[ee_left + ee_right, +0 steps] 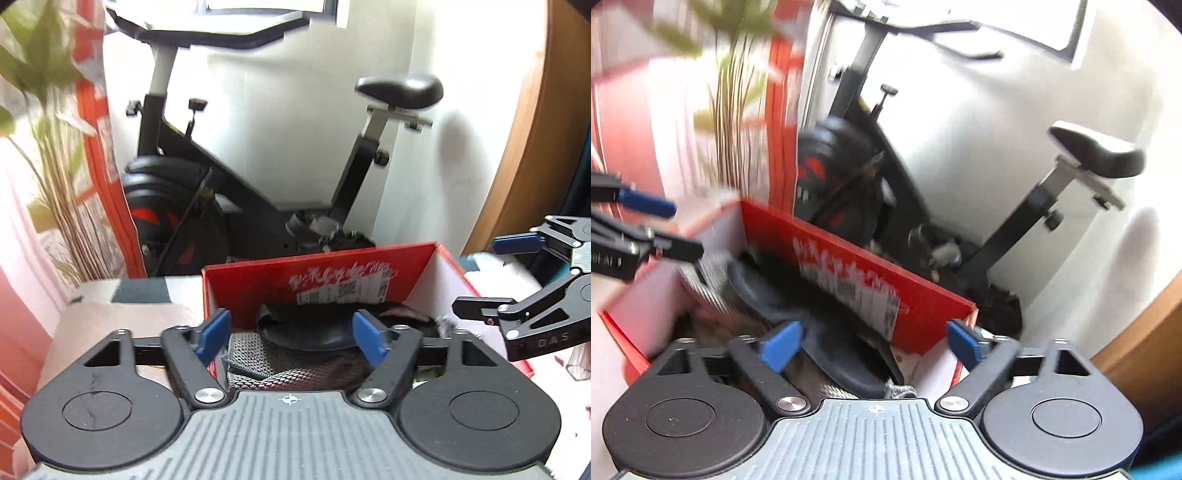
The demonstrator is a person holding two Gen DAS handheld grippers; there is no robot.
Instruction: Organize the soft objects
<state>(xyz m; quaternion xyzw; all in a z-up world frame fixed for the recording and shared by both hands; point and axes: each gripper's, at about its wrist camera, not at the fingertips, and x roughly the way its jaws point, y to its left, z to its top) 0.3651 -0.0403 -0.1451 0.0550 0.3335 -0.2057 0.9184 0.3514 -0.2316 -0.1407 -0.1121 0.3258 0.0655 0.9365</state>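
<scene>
A red cardboard box (pixel 258 284) with white inner walls stands on the patterned surface, its lid flap upright. Inside lie a dark soft cap-like item (pixel 306 332) and grey knitted fabric (pixel 255 354). My left gripper (pixel 291 336) hangs open and empty just above the box's near side. My right gripper (pixel 871 345) is open and empty above the box's right end, over the dark item (pixel 827 343) and the striped grey fabric (pixel 713 291). The box (pixel 923 295) shows tilted in the right wrist view. Each gripper appears in the other's view, the right (pixel 495 275) and the left (pixel 676 230).
A black exercise bike (pixel 229 206) stands behind the box against a white wall. A potted plant (pixel 55 147) and an orange-red frame (pixel 99 147) are at the left. A wooden panel (pixel 528 129) curves at the right. A pink and grey patterned cloth (pixel 122 317) covers the surface.
</scene>
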